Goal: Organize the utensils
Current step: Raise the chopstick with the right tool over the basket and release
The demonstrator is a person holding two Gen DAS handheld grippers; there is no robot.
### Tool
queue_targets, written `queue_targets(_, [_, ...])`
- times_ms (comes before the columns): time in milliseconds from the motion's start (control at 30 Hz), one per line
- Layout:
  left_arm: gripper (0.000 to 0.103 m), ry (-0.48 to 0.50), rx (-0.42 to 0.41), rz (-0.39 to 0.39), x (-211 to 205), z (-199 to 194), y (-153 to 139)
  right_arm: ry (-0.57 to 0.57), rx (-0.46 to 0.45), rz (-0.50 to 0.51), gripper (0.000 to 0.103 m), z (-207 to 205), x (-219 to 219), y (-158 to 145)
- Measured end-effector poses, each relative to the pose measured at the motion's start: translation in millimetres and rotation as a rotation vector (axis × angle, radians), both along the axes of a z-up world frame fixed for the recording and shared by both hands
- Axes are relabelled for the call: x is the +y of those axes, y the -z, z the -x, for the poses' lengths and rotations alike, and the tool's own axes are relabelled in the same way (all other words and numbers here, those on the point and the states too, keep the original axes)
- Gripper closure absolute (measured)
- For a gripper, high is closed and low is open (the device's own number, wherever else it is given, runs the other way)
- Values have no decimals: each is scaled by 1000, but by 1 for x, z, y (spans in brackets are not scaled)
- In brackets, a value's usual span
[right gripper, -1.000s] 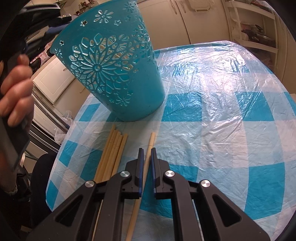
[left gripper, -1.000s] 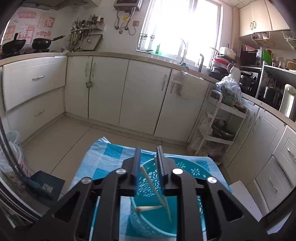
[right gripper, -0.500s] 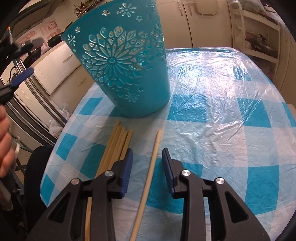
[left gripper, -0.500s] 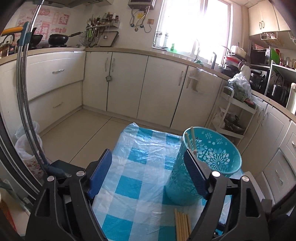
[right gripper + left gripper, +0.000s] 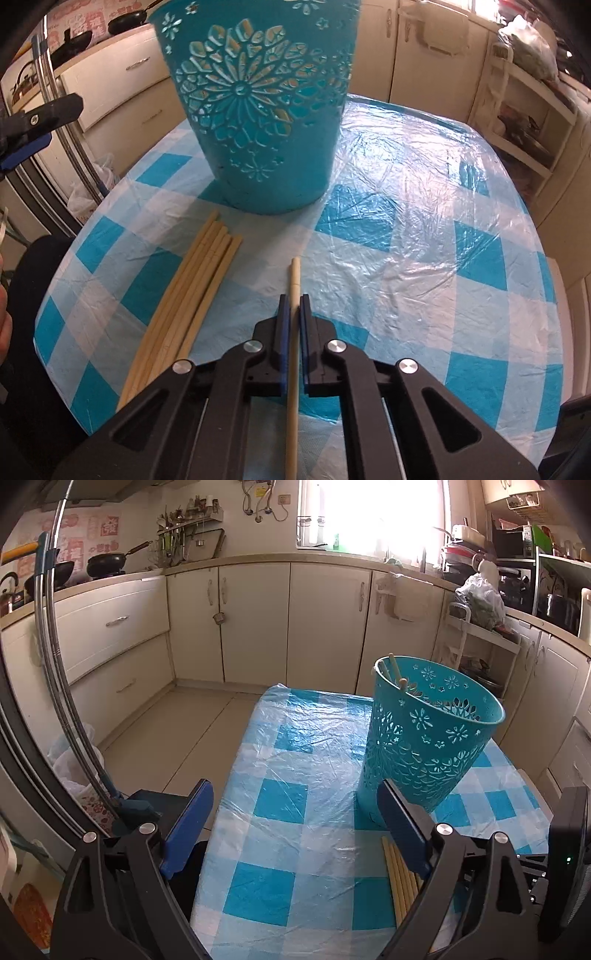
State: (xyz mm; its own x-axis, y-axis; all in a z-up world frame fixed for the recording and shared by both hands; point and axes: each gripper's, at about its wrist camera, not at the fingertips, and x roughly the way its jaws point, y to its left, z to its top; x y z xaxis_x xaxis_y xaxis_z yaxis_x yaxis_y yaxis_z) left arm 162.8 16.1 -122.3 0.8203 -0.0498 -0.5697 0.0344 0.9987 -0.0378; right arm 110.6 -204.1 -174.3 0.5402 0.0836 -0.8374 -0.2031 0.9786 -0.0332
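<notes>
chopsticks (image 5: 184, 295): pale bundle, flat on cloth | basket (image 5: 258, 110): teal, upright, just beyond

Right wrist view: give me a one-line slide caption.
Right gripper shut on a single chopstick on the checked cloth, loose chopsticks to its left, teal basket behind.

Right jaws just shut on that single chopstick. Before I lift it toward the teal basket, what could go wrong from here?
1. The right gripper pinches the single chopstick near one end; most of its length trails back, so it may pivot or slip when lifted.
2. The teal basket is tall and perforated; a bump on the rim could tip it, and the chopsticks inside could spill.
3. The chopstick bundle lies close by and could scatter if brushed.
</notes>
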Motion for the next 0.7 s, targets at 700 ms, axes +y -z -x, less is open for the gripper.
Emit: queue_targets(700, [16, -29, 103, 6, 7, 1, 31, 22, -414, -624, 97, 14, -53, -159])
